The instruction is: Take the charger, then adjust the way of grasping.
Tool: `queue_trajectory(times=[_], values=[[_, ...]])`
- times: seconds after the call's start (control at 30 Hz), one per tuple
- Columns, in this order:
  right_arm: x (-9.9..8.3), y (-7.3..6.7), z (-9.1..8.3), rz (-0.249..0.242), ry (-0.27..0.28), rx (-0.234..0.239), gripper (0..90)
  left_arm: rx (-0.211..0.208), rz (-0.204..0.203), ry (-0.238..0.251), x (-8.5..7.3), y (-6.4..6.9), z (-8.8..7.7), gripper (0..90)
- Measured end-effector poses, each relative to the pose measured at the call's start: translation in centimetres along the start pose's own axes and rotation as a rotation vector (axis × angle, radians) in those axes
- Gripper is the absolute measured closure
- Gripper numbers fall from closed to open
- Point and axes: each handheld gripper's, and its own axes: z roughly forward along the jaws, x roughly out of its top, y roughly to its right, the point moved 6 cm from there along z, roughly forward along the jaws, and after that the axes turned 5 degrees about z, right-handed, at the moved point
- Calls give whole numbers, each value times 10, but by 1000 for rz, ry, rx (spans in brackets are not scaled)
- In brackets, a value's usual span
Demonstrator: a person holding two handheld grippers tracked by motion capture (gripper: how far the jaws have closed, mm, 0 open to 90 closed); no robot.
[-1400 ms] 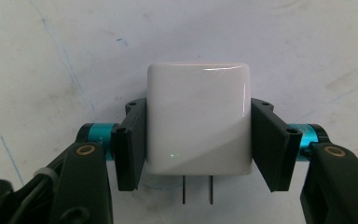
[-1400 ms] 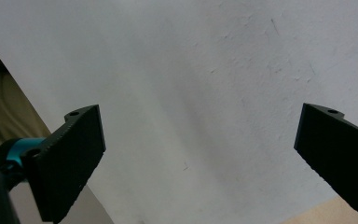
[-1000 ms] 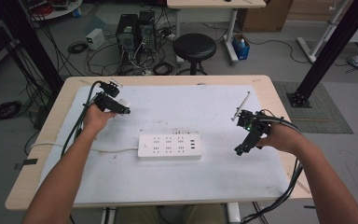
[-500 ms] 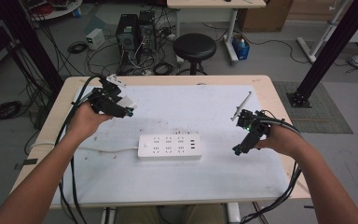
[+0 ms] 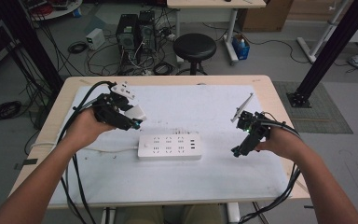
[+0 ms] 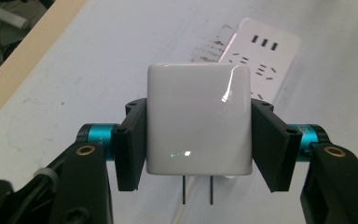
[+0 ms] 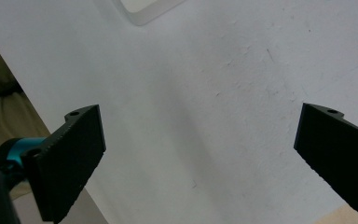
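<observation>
My left gripper (image 6: pixel 199 154) is shut on a white square plug adapter (image 6: pixel 199 123), whose two metal prongs point down toward the mat. In the high view that left gripper (image 5: pixel 133 120) holds the adapter (image 5: pixel 135 112) in the air just left of and above a white power strip (image 5: pixel 169 147) lying mid-table. The strip's sockets (image 6: pixel 260 56) show beyond the adapter. My right gripper (image 5: pixel 238 150) hovers low over the mat to the right of the strip, jaws wide open and empty (image 7: pixel 200 154). A corner of the strip (image 7: pixel 147 10) sits at the top of the right gripper view.
A white mat (image 5: pixel 200 107) covers most of the wooden table (image 5: pixel 279 107). The strip's white cord (image 5: pixel 107 150) runs left under my left forearm. Black cables trail from both grippers over the table edges. A stool (image 5: pixel 195 46) and computer towers (image 5: pixel 135 30) stand beyond the far edge.
My left gripper has lifted and swung right and toward me with the adapter, closing in on the power strip. The right gripper has barely moved.
</observation>
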Motion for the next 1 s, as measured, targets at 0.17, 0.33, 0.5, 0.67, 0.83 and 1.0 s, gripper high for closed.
queue_trajectory(times=[0.17, 0.33, 0.5, 0.67, 0.83, 1.0], values=[[1, 0, 0, 5, 5, -2, 12, -28, 42, 18, -2, 8, -3, 424], [4, -3, -1, 18, 20, 3, 12, -55, 62, 19, -7, 13, -3, 424], [9, -7, -4, 43, 56, 17, 12, -70, 74, 21, -7, 17, -1, 424], [13, -14, -9, 71, 94, 43, 16, -93, 109, 22, -2, 24, 3, 424], [18, -27, -14, 155, 160, 132, 18, -123, 150, 46, 4, 32, 8, 424], [29, -36, -19, 220, 263, 188, 18, -136, 182, 75, 11, 39, 11, 424]])
